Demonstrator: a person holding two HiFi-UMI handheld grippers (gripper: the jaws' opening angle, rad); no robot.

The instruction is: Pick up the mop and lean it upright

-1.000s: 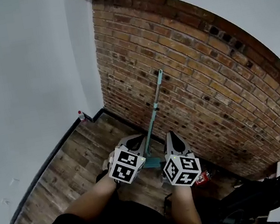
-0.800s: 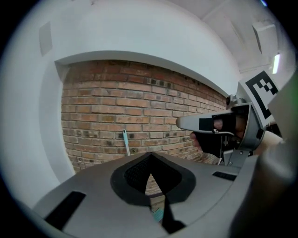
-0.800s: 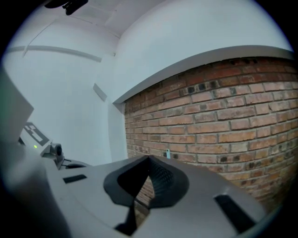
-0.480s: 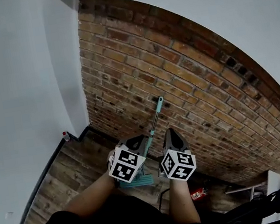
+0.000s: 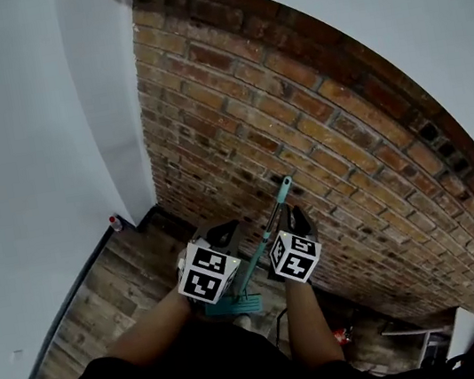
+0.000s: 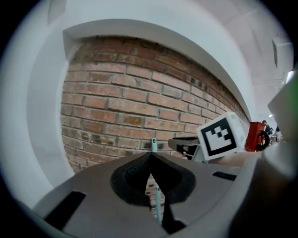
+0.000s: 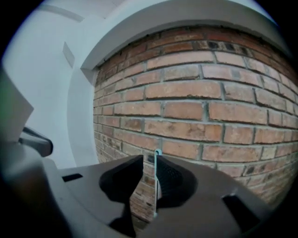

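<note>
Since the brick wall [image 5: 297, 120] rises at the far edge of the wood floor [image 5: 102, 297], ease the mop [image 5: 265, 235], head down and handle top near the bricks, farther until it rests. Your left gripper [image 6: 150, 158] pinches the handle. Your right gripper [image 7: 149, 160] stands parted around it, so guide, don't squeeze.

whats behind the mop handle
Brick wall, directly behind the mop handle along its upper part. Whether its tip touches the bricks cannot be told. The left gripper and right gripper cover parts of the wall's base near the handle's lower end.
</note>
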